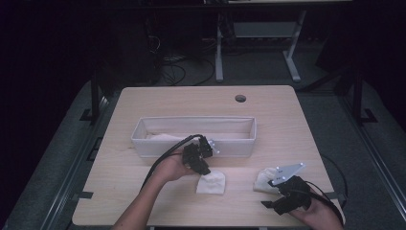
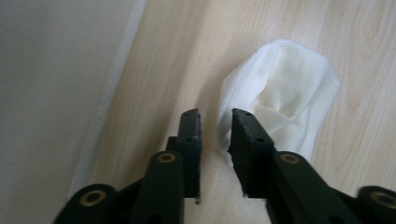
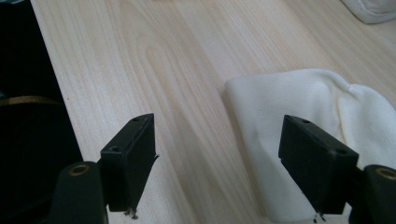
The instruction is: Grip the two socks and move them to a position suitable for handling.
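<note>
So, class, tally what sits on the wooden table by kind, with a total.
White folded cloths on the tabletop: 2, one near the middle, one at the right
Cloth lying in the tray: 1
Long white tray: 1
Total: 4

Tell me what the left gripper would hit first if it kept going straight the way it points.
Probably the white cloth: it lies just ahead of the left gripper, slightly off toward one of the fingers. Dead centre it may reach the bare table first; depth is unclear.
</note>
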Demonstrator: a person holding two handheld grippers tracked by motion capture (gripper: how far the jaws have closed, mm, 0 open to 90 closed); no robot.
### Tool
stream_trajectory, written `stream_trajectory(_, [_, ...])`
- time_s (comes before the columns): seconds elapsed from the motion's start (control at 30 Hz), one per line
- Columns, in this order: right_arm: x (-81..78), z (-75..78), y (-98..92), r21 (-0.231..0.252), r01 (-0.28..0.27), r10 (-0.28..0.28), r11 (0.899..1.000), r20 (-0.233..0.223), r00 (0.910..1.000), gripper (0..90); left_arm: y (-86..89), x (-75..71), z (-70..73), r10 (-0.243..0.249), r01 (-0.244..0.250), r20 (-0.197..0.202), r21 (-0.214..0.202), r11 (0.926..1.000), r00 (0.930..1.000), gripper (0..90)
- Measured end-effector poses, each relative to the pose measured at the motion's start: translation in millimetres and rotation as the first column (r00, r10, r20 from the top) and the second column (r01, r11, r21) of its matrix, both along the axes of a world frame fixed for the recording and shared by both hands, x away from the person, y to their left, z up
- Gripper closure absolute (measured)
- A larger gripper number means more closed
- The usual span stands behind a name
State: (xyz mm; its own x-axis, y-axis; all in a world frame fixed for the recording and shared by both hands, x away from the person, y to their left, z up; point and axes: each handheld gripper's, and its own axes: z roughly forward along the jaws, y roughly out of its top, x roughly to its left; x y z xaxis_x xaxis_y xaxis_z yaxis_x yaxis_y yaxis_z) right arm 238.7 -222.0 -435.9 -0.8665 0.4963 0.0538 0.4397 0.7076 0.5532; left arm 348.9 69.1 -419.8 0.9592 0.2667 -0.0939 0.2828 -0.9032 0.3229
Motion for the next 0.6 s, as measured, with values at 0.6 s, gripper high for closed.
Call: stream_trajectory(0.6, [-0.5,2.9,-4.1,0.014,0.016,-0.016,1.000,0.009,0.9998,26.9,11.3,-14.7,29.6,-0.077,0.080,0.043,-0.075,0.9940,0.9961,88.8])
